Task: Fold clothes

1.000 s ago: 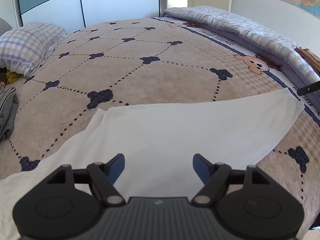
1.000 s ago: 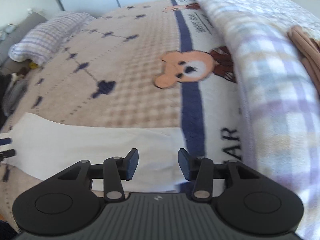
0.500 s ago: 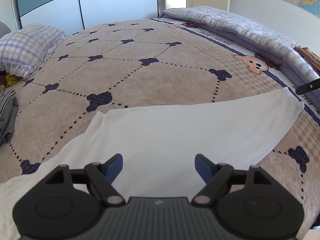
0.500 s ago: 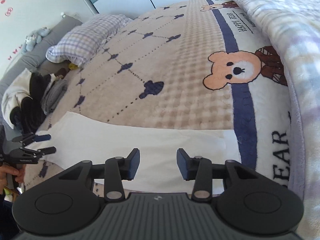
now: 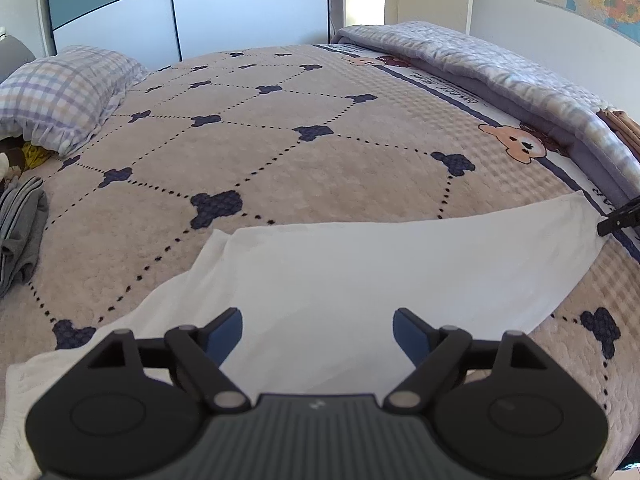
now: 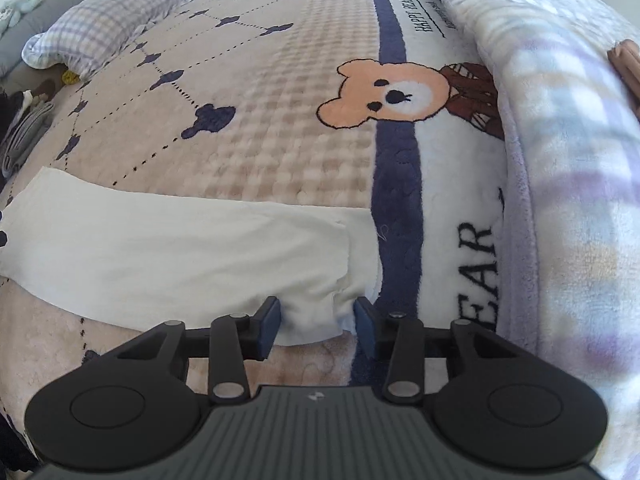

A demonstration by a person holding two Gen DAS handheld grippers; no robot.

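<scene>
A white garment (image 5: 360,272) lies spread flat across the near part of the patterned bed cover (image 5: 280,140). My left gripper (image 5: 318,330) hovers over the garment's middle, its jaws wide and still opening, with nothing between them. In the right wrist view the garment (image 6: 180,248) runs off to the left, and its near right corner lies between the blue pads of my right gripper (image 6: 316,320). Those jaws are closing, but a gap shows on each side of the cloth. A dark finger (image 5: 618,220) of the right gripper shows at the garment's far right end.
A plaid pillow (image 5: 64,88) rests at the bed's left head end, with a pile of grey clothes (image 5: 20,232) below it. A rolled plaid quilt (image 6: 560,120) runs along the right side. Wardrobe doors (image 5: 200,8) and a door stand beyond the bed.
The right gripper's jaws have narrowed and now frame the garment's corner; its view has swung and dipped. The left jaws have widened a little. The garment lies as before.
</scene>
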